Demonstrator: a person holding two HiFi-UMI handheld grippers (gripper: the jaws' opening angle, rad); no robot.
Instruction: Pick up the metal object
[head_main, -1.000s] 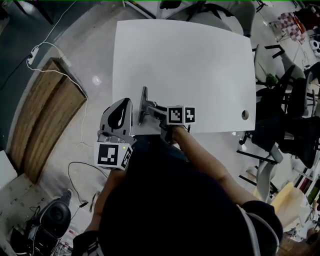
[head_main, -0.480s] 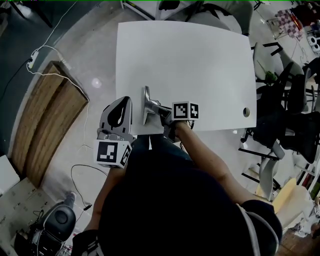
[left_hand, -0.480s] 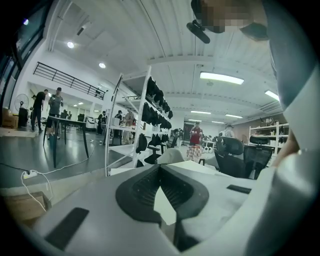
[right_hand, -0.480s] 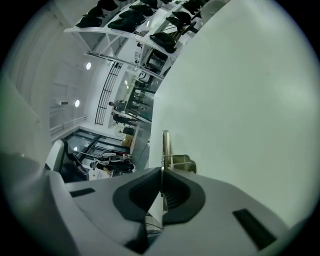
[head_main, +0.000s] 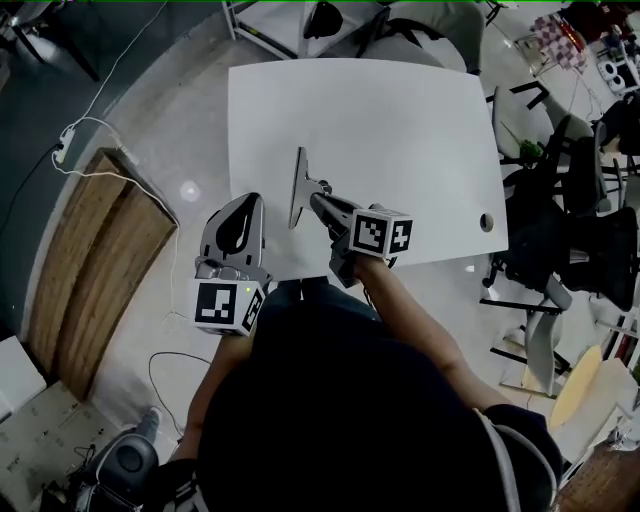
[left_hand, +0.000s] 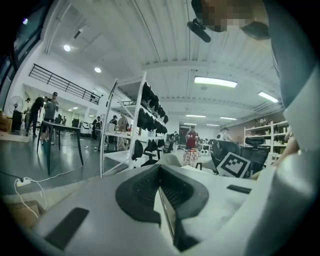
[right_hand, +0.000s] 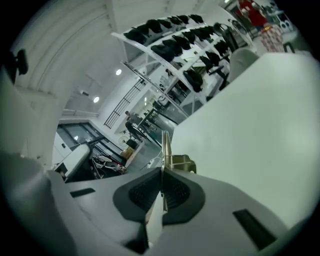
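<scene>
White table (head_main: 400, 130) fills the view; by its near-left corner the right gripper (head_main: 320, 197) pinches a thin metal bracket (head_main: 297, 185) held on edge, and the left gripper (head_main: 240, 212) sits with jaws pressed together.

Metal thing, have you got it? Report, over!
Right gripper shut on metal object, held over the table. Left gripper shut, empty. Nothing in the way.

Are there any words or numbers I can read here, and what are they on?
None: no readable word, number or brand anywhere.
Left marker cube: only a black-and-white square pattern, no letters.
Right marker cube: same kind of pattern, no letters.
Far shelves: any print is too small to tell.
</scene>
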